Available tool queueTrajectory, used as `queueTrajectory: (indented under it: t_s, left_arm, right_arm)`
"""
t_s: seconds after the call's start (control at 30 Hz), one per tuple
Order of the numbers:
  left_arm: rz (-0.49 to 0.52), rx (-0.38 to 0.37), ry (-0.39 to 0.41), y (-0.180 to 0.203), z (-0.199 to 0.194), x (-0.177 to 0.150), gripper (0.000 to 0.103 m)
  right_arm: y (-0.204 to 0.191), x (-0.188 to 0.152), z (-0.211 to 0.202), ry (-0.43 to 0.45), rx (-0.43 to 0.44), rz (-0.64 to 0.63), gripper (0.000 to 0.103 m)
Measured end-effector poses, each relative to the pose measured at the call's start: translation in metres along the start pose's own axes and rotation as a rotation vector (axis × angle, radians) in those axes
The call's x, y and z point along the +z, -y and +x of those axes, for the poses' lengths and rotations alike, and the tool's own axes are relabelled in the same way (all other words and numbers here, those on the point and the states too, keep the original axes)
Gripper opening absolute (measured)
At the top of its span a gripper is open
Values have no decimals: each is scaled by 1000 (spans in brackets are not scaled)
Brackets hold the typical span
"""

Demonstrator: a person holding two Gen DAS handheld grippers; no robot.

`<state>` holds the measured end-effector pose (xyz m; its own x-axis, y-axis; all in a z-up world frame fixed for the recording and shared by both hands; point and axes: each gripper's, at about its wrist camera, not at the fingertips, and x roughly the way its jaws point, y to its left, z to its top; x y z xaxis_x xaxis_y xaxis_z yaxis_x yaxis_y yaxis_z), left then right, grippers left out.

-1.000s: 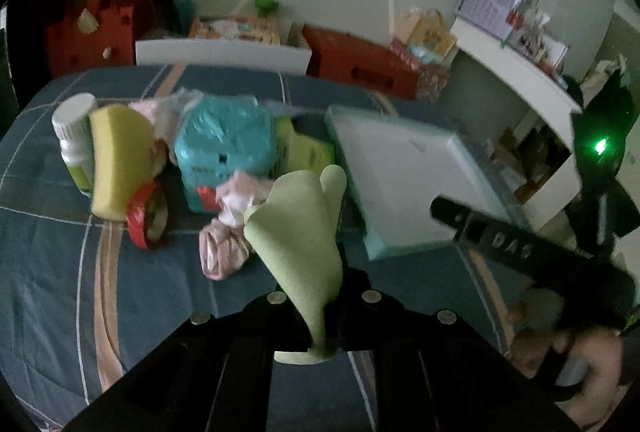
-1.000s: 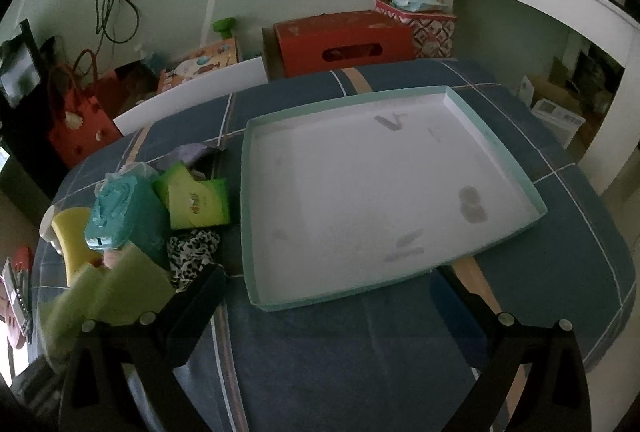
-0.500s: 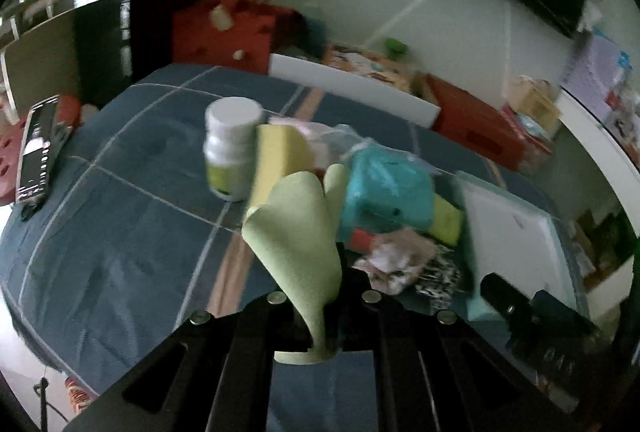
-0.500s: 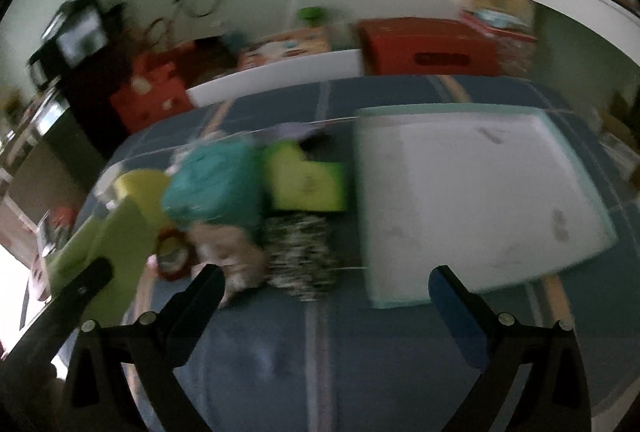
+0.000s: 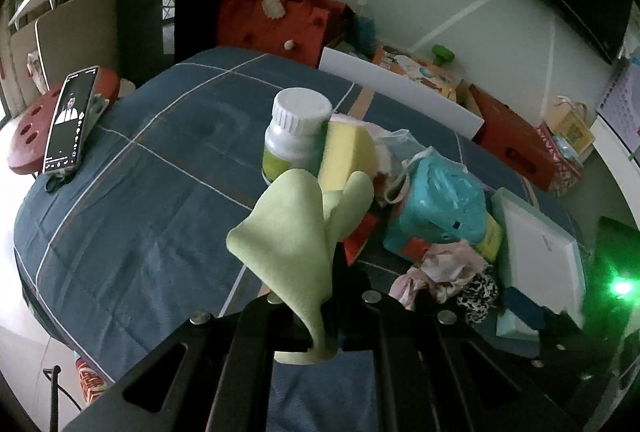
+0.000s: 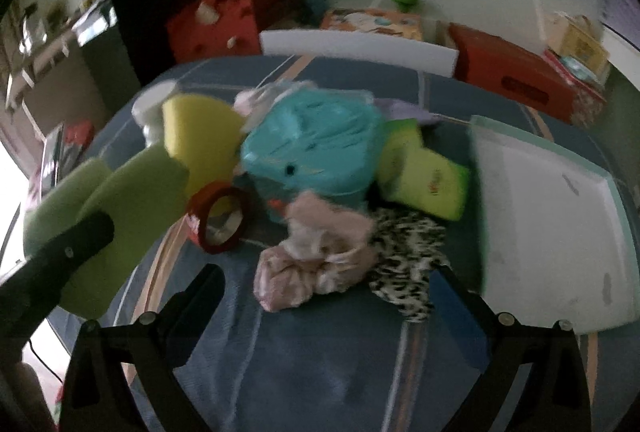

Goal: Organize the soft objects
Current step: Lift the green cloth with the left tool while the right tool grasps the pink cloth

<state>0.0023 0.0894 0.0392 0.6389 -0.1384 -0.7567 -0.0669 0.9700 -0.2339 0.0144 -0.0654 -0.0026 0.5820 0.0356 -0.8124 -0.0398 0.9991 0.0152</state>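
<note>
My left gripper (image 5: pixel 320 316) is shut on a pale green cloth (image 5: pixel 292 240) and holds it above the blue tablecloth; the cloth also shows at the left of the right wrist view (image 6: pixel 104 216). My right gripper (image 6: pixel 332 296) is open and empty, just in front of a pink cloth bundle (image 6: pixel 316 256) and a leopard-print cloth (image 6: pixel 408 260). Behind them lie a teal wipes pack (image 6: pixel 312 151), a yellow sponge (image 6: pixel 196 135), a green packet (image 6: pixel 428 179) and a red tape ring (image 6: pixel 218 218). A white tray with a teal rim (image 6: pixel 552 224) is at the right.
A white-capped bottle (image 5: pixel 296 131) stands beside the sponge. A phone (image 5: pixel 68 119) leans on a red stool at the table's left edge. Red bags and boxes (image 5: pixel 280 23) sit behind the table. Bare tablecloth (image 5: pixel 140 191) lies at the left.
Both grippers have swung left. The right gripper turned from the tray to the pile of soft things. The left gripper still holds the green cloth.
</note>
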Motion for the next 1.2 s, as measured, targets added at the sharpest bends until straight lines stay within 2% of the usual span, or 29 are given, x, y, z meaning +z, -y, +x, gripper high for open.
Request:
queueTrajectory:
  t_s: [0.27, 0.53, 0.63, 0.83, 1.2]
  left_arm:
    - [-16, -6, -36, -5, 8, -2, 8]
    - [-11, -9, -53, -5, 11, -3, 8]
    - [-5, -9, -56, -4, 11, -4, 8]
    - [5, -4, -65, -2, 13, -5, 8]
    - [18, 1, -65, 0, 13, -7, 8]
  right_arm:
    - [-9, -5, 24, -71, -33, -44, 101]
    - [-22, -8, 32, -88, -55, -102, 82]
    - [-19, -10, 32, -99, -52, -85, 68]
    - [-9, -9, 32, -110, -34, -39, 53]
    - [10, -2, 29, -101, 29, 35, 40]
